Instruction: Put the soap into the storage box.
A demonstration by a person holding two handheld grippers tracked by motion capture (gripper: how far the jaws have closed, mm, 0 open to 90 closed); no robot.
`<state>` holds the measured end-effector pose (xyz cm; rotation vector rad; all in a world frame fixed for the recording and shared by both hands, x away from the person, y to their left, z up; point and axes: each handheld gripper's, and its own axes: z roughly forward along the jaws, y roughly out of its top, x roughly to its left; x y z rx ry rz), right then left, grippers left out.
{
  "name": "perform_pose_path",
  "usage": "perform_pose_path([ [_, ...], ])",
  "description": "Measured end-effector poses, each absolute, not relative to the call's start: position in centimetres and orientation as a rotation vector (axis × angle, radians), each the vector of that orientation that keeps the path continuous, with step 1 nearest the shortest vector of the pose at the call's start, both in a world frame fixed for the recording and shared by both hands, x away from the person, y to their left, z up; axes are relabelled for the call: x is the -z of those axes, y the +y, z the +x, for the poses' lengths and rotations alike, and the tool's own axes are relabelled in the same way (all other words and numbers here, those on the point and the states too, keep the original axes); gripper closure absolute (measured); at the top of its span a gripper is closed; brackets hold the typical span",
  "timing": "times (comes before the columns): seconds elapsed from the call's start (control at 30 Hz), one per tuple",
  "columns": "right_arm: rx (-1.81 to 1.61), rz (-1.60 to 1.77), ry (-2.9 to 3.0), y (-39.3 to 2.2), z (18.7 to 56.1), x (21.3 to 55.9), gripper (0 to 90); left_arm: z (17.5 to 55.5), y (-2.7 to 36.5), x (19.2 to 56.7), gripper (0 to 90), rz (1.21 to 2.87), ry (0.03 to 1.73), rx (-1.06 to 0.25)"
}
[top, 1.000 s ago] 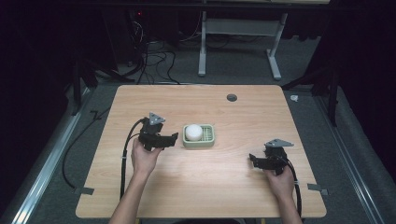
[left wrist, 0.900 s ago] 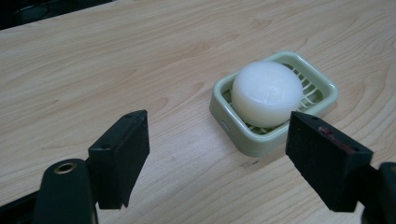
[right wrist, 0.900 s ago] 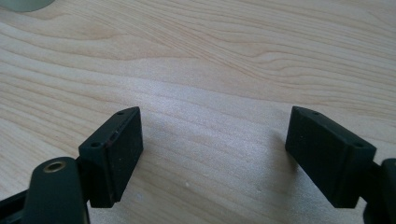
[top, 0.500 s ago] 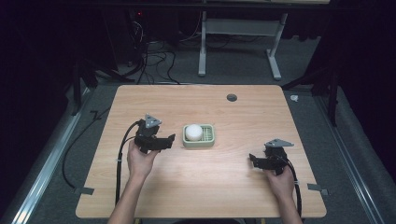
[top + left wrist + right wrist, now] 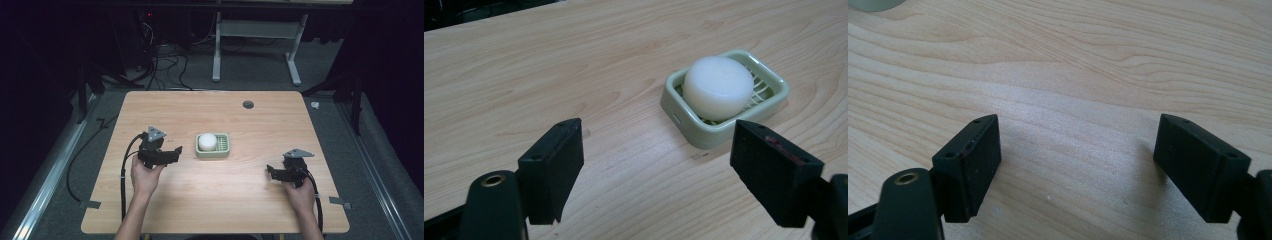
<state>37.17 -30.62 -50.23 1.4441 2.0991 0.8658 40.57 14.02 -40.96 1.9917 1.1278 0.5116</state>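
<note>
Pulled my left gripper back from soap in green dish; both grippers' jaws spread, right gripper idle.

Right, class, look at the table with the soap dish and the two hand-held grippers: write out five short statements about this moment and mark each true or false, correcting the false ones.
1. The white round soap lies in the green soap dish. True.
2. The left gripper is shut on the soap. False: its jaws stand wide open, short of the dish, holding nothing.
3. The right gripper is open over bare wood. True.
4. The soap dish sits at the far right corner of the table. False: it sits near the middle, closer to the left gripper.
5. A small dark round hole shows in the tabletop beyond the dish. True.
</note>
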Motion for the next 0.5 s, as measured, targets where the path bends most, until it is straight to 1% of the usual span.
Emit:
perform_pose_path([
  [0.5, -0.866, 1.444, 2.099, -30.62, 37.17, 50.23, 19.8, 39.65, 14.92, 41.46, 22.1, 1.986, 1.152, -0.525],
])
